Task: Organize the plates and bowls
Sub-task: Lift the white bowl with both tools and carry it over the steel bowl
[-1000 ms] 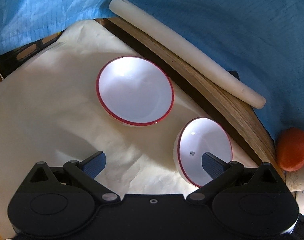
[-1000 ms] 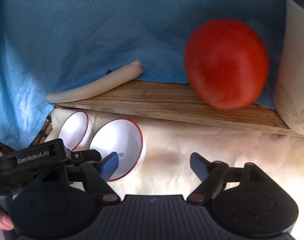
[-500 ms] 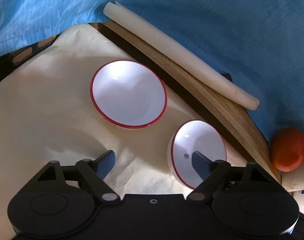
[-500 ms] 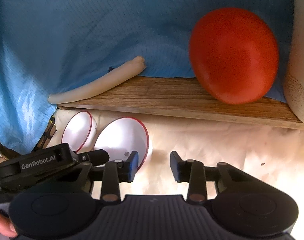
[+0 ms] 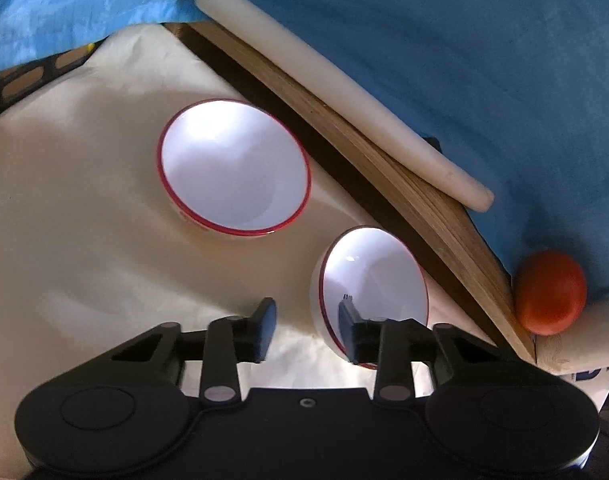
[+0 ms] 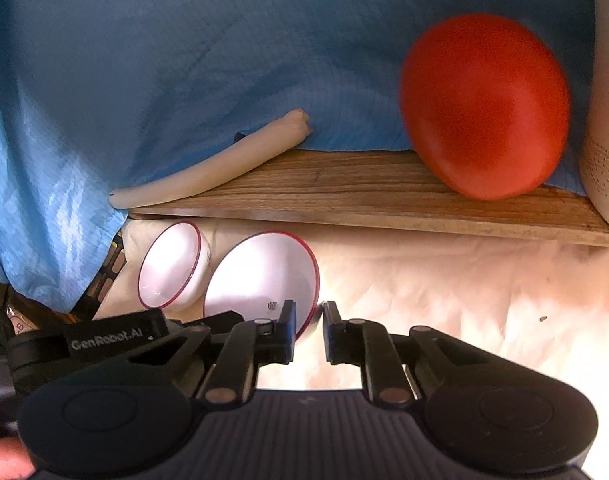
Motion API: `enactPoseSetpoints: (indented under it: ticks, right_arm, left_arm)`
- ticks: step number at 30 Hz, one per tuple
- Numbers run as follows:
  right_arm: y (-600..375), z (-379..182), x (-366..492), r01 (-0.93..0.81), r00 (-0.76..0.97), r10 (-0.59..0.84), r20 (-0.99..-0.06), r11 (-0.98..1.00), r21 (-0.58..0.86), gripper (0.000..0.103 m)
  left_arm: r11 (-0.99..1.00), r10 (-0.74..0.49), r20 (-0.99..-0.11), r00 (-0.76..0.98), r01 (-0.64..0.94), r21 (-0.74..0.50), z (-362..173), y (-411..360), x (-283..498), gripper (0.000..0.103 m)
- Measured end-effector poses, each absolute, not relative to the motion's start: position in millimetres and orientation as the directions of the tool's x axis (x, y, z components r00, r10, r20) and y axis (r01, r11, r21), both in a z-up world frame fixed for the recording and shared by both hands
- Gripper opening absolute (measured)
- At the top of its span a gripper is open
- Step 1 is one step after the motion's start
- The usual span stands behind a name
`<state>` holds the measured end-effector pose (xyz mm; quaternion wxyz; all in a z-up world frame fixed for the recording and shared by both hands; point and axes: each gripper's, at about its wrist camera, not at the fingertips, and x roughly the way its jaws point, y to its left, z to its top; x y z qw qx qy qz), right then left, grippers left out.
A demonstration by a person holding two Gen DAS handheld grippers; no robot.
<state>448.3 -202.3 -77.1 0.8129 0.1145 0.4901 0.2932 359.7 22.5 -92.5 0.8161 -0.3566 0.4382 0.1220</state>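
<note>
1. We see one blue cloth [image 5: 444, 60] draped behind and over everything, and one cream sheet [image 5: 84, 220] covering the table.
2. One wooden board [image 6: 344, 188] runs along the cloth's lower edge.
3. One white roll [image 5: 336, 96] lies on the board.
4. One red ball [image 6: 484, 108] sits on the board, beside a pale jar [image 6: 604, 140].
5. We count two white bowls with red rims on the sheet: the far bowl [image 5: 234, 172] and the near bowl [image 5: 374, 280], apart in the left view.
6. Our left gripper [image 5: 306, 326] is half spread, its right finger inside the near bowl, its left finger outside the wall; it is not clamped.
7. Our right gripper [image 6: 308, 332] is nearly pressed together, a narrow gap left, pinching nothing, beside the near bowl.
</note>
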Motion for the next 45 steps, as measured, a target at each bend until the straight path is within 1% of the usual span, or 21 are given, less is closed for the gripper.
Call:
enactPoseSetpoints:
  ticks: [1, 2, 5, 15, 25, 31, 45]
  right_arm:
    - [-202.3, -76.9, 447.4, -0.366, 0.349, 0.589, -0.729, 0.802, 0.472, 0.014]
    - [-202.0, -76.9, 446.6, -0.37, 0.35, 0.589, -0.729, 0.801, 0.47, 0.014]
    - [-202.8, -75.6, 440.9, -0.38, 0.357, 0.582, -0.731, 0.805, 0.455, 0.014]
    - [-222.8, -64.6, 416.9, -0.366, 0.399, 0.584, -0.707, 0.809, 0.461, 0.013]
    - [-258.6, -32.5, 379.0, -0.372, 0.46, 0.578, -0.675, 0.815, 0.444, 0.014]
    - [-276.9, -24.8, 348.9, -0.356, 0.469, 0.547, -0.693, 0.836, 0.418, 0.014]
    - [-307.1, -34.4, 294.8, -0.293, 0.423, 0.505, -0.752, 0.862, 0.413, 0.014]
  left_arm:
    - [0.721, -0.124, -0.797, 0.591, -0.499, -0.482, -93.3, 22.1, 359.7, 0.024]
    - [0.724, -0.135, -0.791, 0.597, -0.485, -0.49, -93.5, 21.4, 359.5, 0.014]
    - [0.754, -0.125, -0.792, 0.597, -0.462, -0.467, -90.8, 15.0, 359.3, 0.012]
    - [0.788, -0.152, -0.778, 0.61, -0.4, -0.468, -71.2, 3.0, 347.3, 0.012]
    - [0.838, -0.228, -0.74, 0.632, -0.26, -0.48, -33.8, -23.1, 326.4, 0.013]
    - [0.863, -0.284, -0.747, 0.601, -0.179, -0.472, -25.2, -42.2, 306.5, 0.014]
    - [0.895, -0.361, -0.794, 0.489, -0.058, -0.443, -39.7, -72.6, 269.5, 0.016]
